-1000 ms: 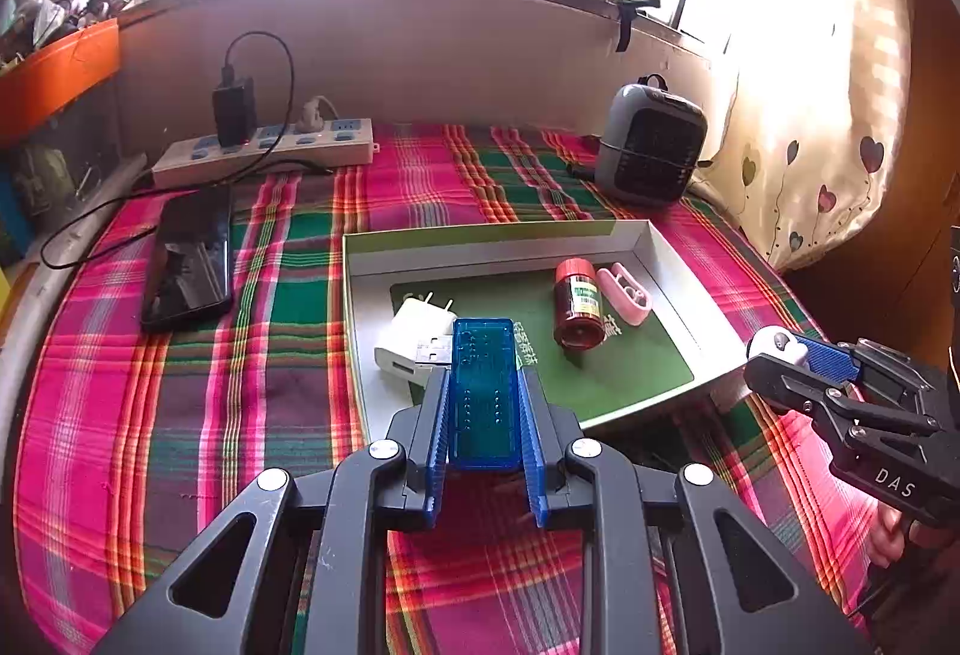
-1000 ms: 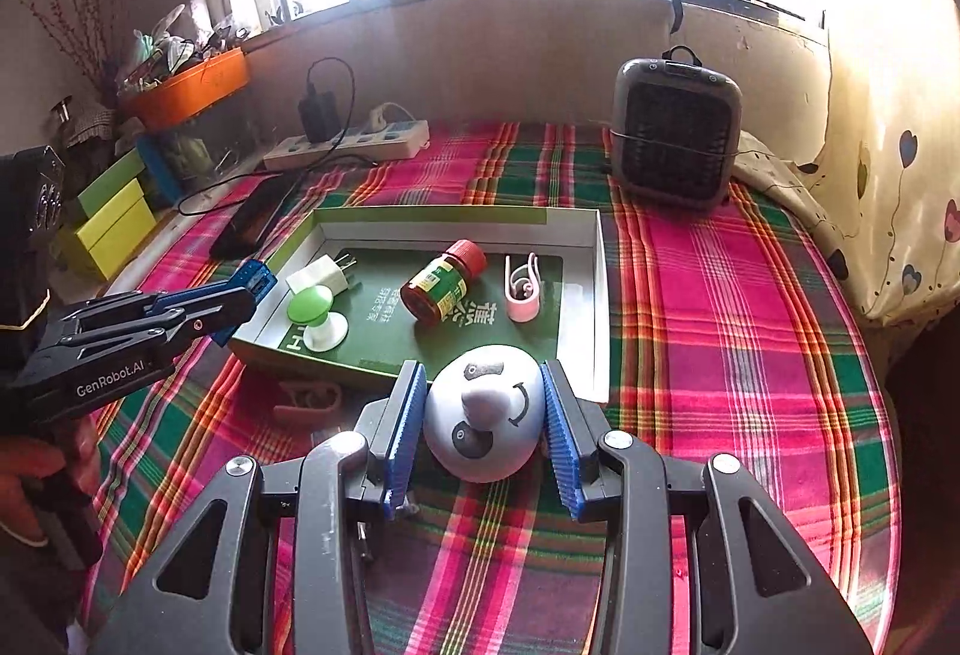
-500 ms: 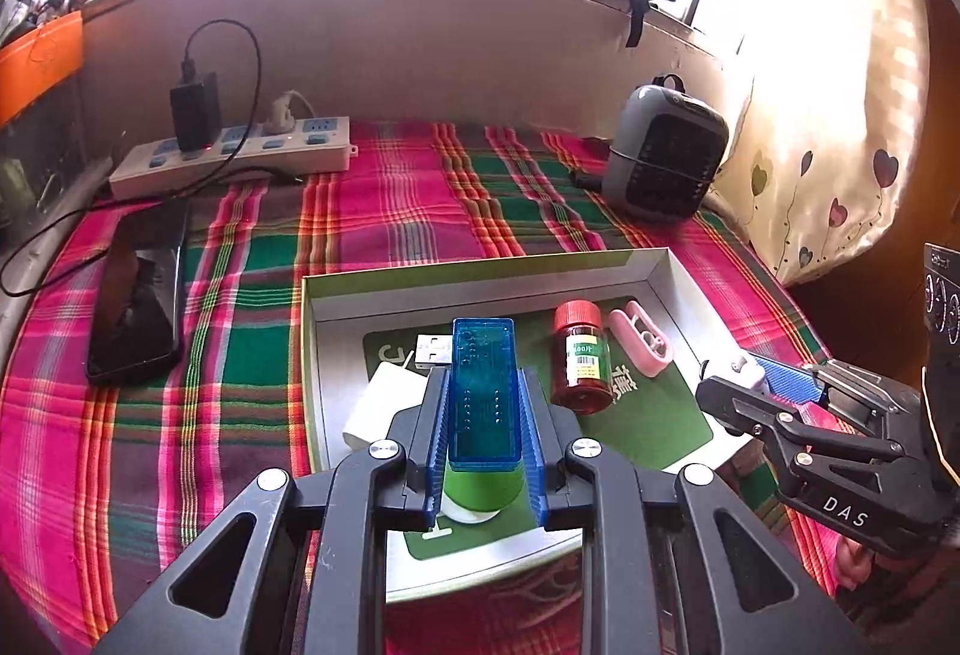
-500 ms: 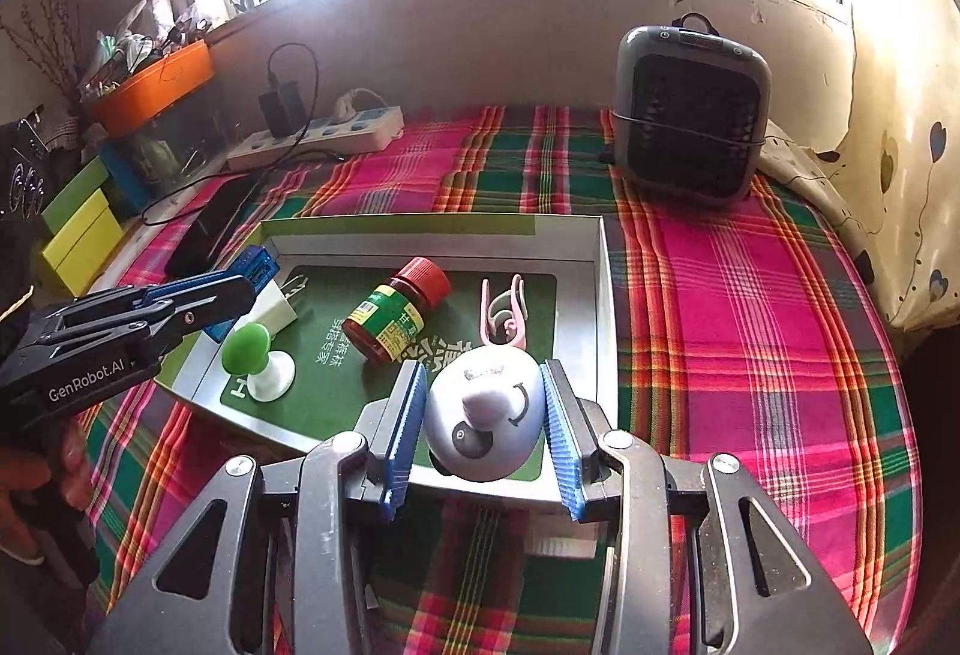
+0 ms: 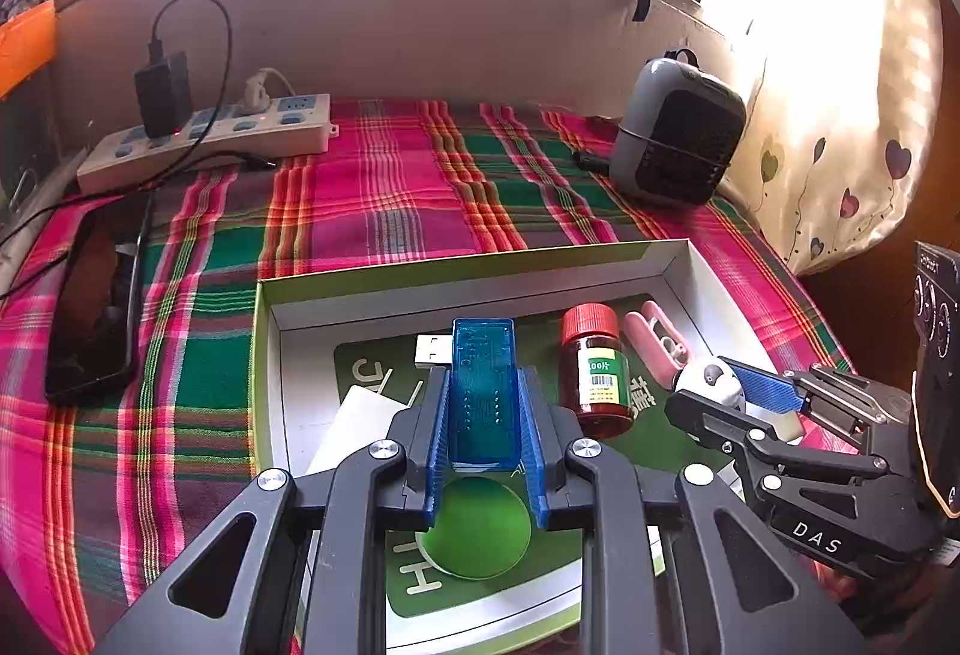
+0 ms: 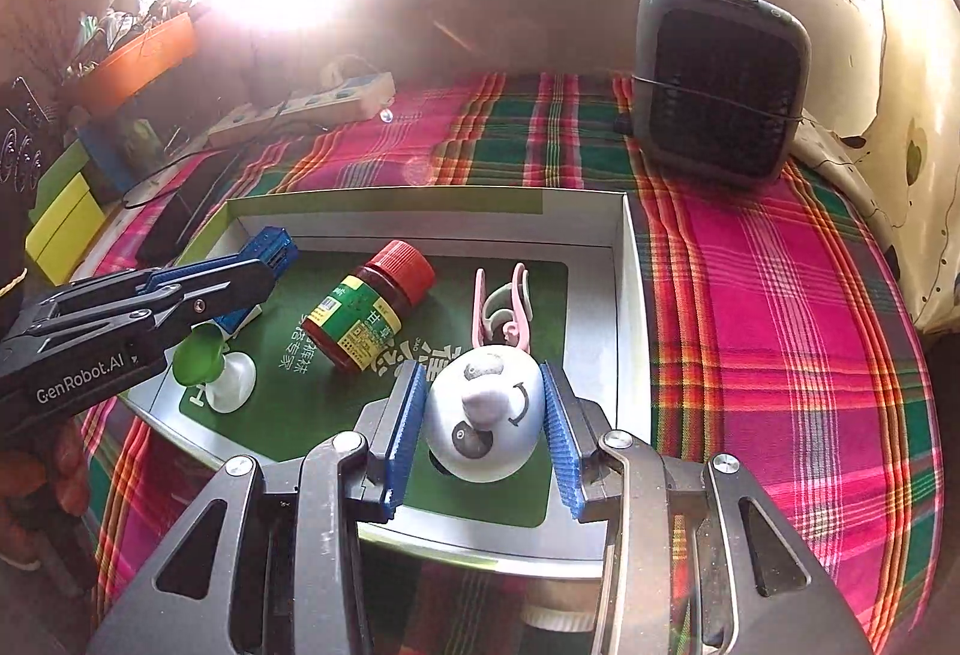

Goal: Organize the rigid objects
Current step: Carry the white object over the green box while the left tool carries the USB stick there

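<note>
Both grippers have moved in from the plaid bed to over the tray [image 6: 624,259]. Left gripper [image 5: 483,403] jaws nearly closed, clamping blue USB stick [image 5: 482,385]; right gripper [image 6: 483,415] jaws part-open, gripping white egg toy [image 6: 483,418]. Both look ready to drop in beside the red-capped bottle [image 6: 366,307].

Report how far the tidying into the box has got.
Done: the red-capped bottle, pink clip, green suction cup and white charger already lie in the box. In hand: the left gripper holds a blue USB stick, the right gripper a white panda-faced egg, both over the box. Left: releasing both.
</note>
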`<move>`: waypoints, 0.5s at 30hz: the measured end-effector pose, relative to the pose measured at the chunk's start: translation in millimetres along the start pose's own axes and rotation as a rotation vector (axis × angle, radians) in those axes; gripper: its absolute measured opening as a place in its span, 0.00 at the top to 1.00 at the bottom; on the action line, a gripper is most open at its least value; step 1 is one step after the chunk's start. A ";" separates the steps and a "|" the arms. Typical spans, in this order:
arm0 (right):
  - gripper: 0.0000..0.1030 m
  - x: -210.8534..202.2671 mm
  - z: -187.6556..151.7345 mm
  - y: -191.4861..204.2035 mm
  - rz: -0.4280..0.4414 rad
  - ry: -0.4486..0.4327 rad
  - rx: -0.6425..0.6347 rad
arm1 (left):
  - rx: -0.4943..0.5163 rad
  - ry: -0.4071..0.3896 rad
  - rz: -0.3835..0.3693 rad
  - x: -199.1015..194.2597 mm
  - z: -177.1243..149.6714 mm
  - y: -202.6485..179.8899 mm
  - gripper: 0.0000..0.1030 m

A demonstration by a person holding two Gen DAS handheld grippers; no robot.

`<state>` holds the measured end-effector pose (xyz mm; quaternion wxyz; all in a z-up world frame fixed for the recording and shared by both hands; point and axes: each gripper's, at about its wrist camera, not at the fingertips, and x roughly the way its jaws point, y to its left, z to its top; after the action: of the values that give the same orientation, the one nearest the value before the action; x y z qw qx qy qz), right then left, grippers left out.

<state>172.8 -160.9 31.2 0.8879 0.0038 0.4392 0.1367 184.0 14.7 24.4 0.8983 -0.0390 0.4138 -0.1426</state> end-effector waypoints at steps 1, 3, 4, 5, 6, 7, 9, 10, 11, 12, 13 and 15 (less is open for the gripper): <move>0.62 1.4 0.5 -0.7 0.001 0.001 0.002 | -0.001 0.003 -0.004 1.6 -0.4 -0.1 0.80; 0.62 3.4 0.9 -1.5 0.002 0.001 0.003 | -0.004 0.010 -0.003 5.2 -1.0 -0.1 0.80; 0.62 4.0 1.0 -1.5 0.002 0.000 0.001 | -0.006 0.013 -0.004 6.8 -1.4 0.0 0.80; 0.62 4.3 1.4 -0.9 0.000 0.000 -0.002 | -0.006 0.017 -0.006 8.3 -2.1 -0.3 0.80; 0.62 4.4 1.5 -0.4 -0.002 -0.002 -0.005 | -0.005 0.021 -0.003 10.2 -2.2 -0.7 0.80; 0.62 4.6 1.3 0.2 -0.004 -0.003 -0.008 | -0.004 0.022 -0.001 11.3 -2.4 -1.1 0.80; 0.62 5.3 1.1 0.6 -0.005 -0.006 -0.011 | -0.001 0.023 0.003 13.6 -2.8 -2.0 0.80; 0.62 5.5 0.8 1.0 -0.008 -0.008 -0.014 | 0.001 0.023 0.006 14.4 -2.7 -2.4 0.80; 0.62 6.1 0.9 1.6 -0.011 -0.009 -0.017 | 0.002 0.022 0.006 15.0 -2.6 -2.7 0.80; 0.62 6.2 0.6 1.7 -0.011 -0.010 -0.019 | 0.004 0.021 0.008 15.8 -2.4 -2.6 0.80; 0.62 6.3 0.5 1.8 -0.011 -0.012 -0.020 | 0.005 0.018 0.010 16.0 -2.3 -2.9 0.80; 0.62 6.3 0.0 2.0 -0.015 -0.015 -0.024 | 0.012 0.016 0.017 16.7 -2.4 -4.0 0.80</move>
<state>175.9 -157.4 26.6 0.8921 -0.0089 0.4311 0.1353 191.6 6.1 11.3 0.8965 -0.0287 0.4202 -0.1376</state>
